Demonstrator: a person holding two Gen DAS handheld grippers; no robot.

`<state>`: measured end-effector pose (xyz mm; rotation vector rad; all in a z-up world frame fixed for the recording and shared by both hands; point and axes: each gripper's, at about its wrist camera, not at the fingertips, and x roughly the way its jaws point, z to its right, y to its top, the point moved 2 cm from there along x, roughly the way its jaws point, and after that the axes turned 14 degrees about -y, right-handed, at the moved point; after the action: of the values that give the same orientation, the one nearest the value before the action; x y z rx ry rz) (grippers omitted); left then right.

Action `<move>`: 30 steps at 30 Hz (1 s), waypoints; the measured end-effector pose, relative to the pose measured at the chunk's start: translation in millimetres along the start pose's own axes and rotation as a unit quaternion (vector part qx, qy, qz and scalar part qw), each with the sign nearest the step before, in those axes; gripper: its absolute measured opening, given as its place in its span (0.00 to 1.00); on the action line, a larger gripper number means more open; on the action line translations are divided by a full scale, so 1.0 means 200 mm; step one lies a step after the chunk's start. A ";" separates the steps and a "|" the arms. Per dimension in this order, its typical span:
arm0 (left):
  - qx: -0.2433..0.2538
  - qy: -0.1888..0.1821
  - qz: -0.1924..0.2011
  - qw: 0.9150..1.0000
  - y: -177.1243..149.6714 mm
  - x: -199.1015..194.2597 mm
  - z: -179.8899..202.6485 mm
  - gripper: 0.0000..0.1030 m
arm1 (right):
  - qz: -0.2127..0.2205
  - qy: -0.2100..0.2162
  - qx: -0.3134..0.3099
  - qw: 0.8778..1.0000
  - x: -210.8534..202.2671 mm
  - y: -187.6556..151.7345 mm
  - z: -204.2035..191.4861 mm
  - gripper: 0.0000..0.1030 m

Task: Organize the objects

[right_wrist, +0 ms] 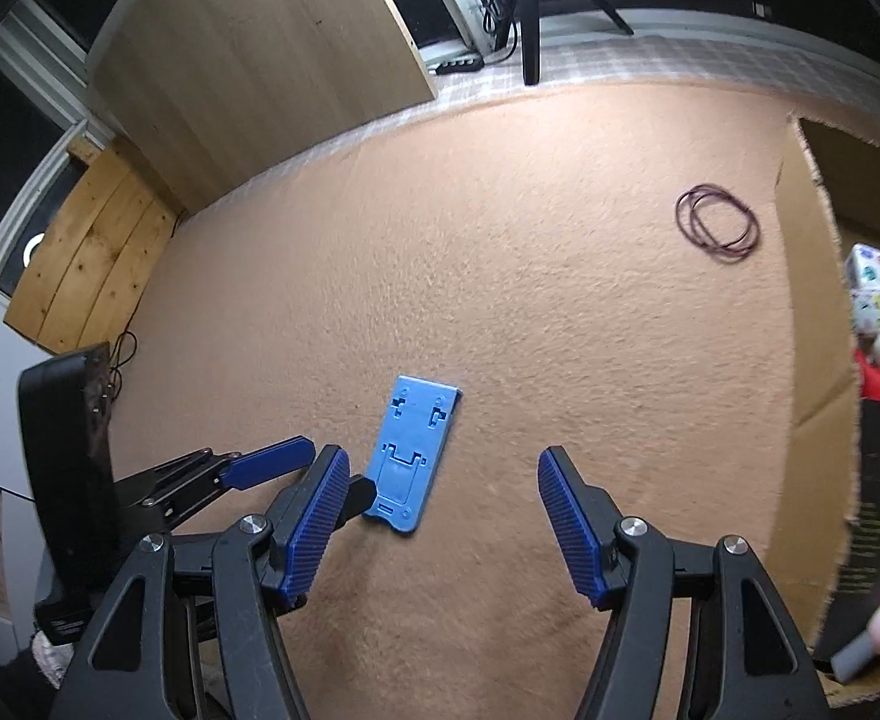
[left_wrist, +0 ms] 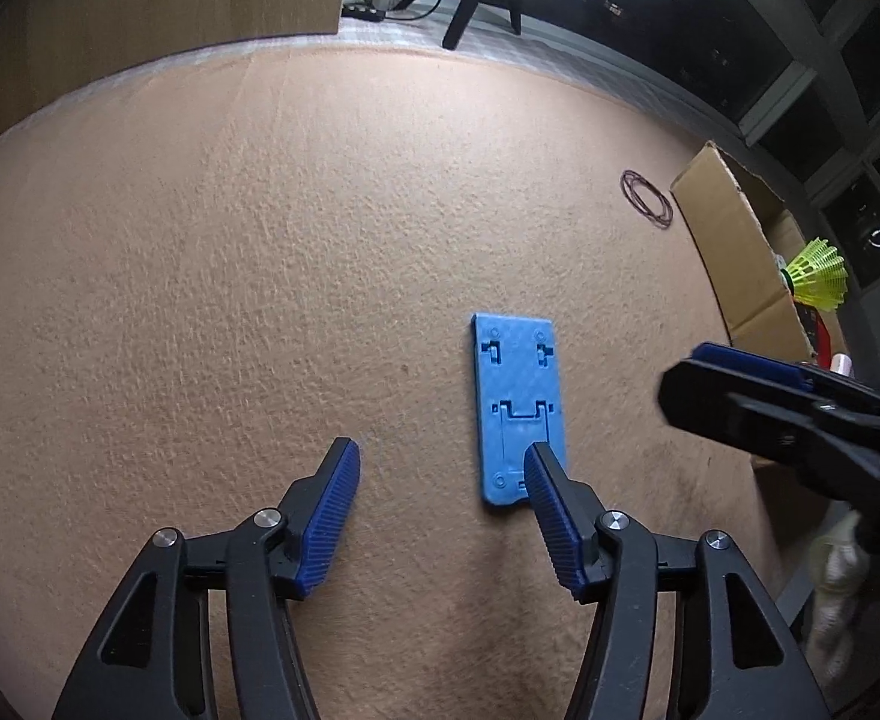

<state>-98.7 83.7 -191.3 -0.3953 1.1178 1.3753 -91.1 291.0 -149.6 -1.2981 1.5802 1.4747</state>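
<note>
A flat blue plastic plate lies on the peach felt table, beside the released left tool. The right tool hovers near it, also spread and empty. Being so thin, the plate may slide from a pinch rather than lift.

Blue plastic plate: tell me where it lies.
The blue plastic plate lies flat on the tan carpet, just ahead of the left gripper, left of the cardboard box.
</note>
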 end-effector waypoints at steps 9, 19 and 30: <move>0.014 -0.046 -0.011 0.999 0.00 -0.01 0.00 0.63 | -0.038 0.006 0.008 0.999 0.12 0.01 -0.03 0.60; 0.032 -0.098 -0.035 0.994 0.03 0.02 0.02 0.47 | -0.074 0.034 0.012 0.997 0.20 0.04 -0.07 0.57; 0.038 -0.118 -0.041 0.991 0.09 0.08 0.04 0.32 | -0.079 0.025 -0.022 0.996 0.24 0.07 -0.14 0.36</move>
<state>-113.9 103.2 -193.9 -0.2145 0.9448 1.2676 -115.0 251.4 -182.8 -1.4605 1.4479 1.3949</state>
